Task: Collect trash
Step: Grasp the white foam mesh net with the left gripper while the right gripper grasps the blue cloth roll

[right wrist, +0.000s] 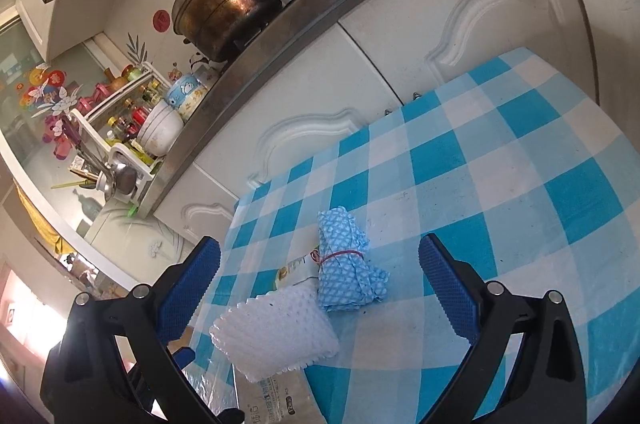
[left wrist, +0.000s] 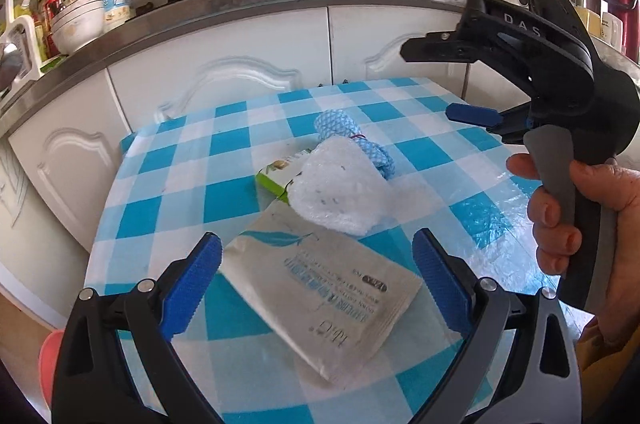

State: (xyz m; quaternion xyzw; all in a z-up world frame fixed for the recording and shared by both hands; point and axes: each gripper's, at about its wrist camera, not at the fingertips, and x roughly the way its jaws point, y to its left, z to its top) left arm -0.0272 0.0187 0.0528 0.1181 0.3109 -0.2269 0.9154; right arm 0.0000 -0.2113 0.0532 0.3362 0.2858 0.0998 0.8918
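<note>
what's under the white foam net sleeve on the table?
The white foam net sleeve overlaps a green-and-white carton and the white flat pouch's far edge; the carton's covered part is hidden.

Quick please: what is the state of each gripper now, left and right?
Left gripper: jaws open, holding nothing.
Right gripper: jaws open, holding nothing.

the foam net (left wrist: 340,188) hides most of the green packet (left wrist: 276,174); the white pouch (right wrist: 276,402) runs off the frame's bottom edge.
</note>
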